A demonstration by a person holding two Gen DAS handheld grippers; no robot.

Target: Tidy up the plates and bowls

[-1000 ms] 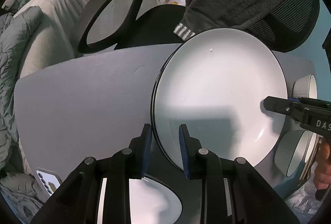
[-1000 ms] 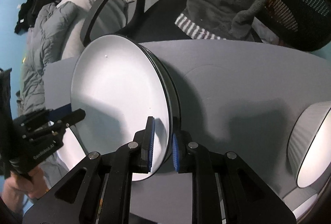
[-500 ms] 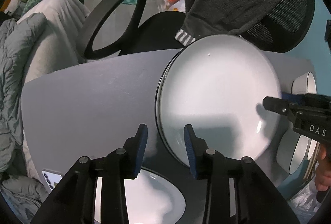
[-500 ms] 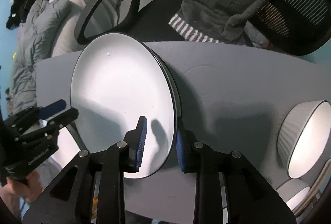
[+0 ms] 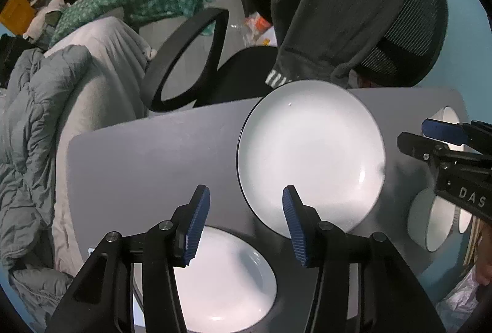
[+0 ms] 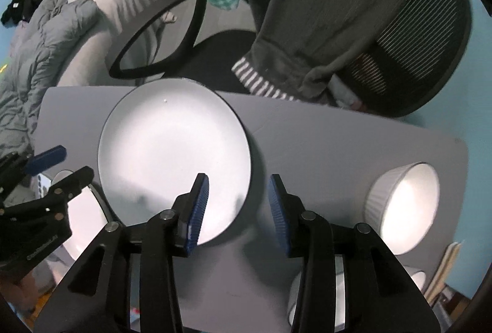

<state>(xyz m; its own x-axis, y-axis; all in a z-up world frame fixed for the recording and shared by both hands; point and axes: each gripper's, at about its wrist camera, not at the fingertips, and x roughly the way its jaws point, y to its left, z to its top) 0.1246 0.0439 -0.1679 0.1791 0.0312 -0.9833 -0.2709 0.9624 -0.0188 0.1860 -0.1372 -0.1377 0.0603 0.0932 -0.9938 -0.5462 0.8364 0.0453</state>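
A large white plate with a dark rim [image 5: 310, 154] lies flat on the grey table [image 5: 147, 167]; it also shows in the right wrist view [image 6: 172, 154]. My left gripper [image 5: 244, 225] is open and empty at its near left edge, above a second white plate [image 5: 227, 280]. My right gripper [image 6: 238, 210] is open and empty at the large plate's near right edge. A ribbed white bowl [image 6: 402, 207] stands at the right, with more bowls [image 5: 433, 222] near it.
A black office chair [image 5: 233, 68] with a dark grey garment [image 5: 326, 4] draped over it stands behind the table. A bed with grey bedding [image 5: 37, 124] lies to the left. A phone [image 5: 90, 251] lies at the table's near left edge.
Both grippers have opened and let go of the large plate's edges. The plate now lies flat on the table. Both grippers have drawn back and up.
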